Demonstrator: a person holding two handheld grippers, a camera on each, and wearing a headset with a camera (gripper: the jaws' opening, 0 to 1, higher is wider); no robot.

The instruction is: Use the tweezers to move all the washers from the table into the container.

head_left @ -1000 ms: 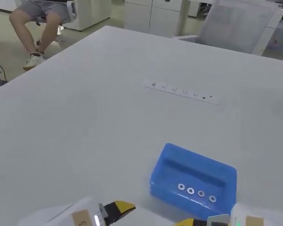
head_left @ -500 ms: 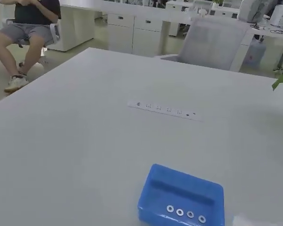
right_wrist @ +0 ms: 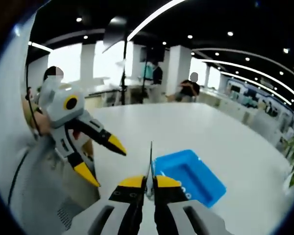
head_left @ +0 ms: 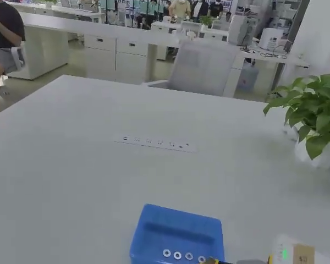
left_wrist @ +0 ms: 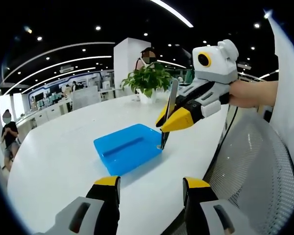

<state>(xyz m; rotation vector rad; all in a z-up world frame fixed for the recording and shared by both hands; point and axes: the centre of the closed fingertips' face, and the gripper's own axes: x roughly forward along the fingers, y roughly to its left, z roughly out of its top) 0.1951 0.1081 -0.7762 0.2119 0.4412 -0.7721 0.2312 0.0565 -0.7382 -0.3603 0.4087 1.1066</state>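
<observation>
A blue container (head_left: 176, 234) sits on the white table (head_left: 71, 181) near its front edge, with several washers (head_left: 177, 255) in a row inside. My right gripper (right_wrist: 149, 183) is shut on thin metal tweezers (right_wrist: 150, 159) that point up and forward. In the left gripper view the tweezers (left_wrist: 169, 110) hang tip-down at the near right corner of the container (left_wrist: 127, 147). Whether the tip touches it I cannot tell. My left gripper (left_wrist: 152, 185) is open and holds nothing, a little back from the container. A gripper's white casing (head_left: 290, 256) shows at the bottom right.
A white power strip (head_left: 157, 143) lies across the middle of the table. A potted plant (head_left: 313, 118) stands at the right edge. A grey chair (head_left: 201, 69) is behind the far edge. Desks and people fill the office beyond.
The head camera has tilted up, so the container and power strip sit lower and further left in the picture. The grippers' yellow tips have dropped out of its bottom edge.
</observation>
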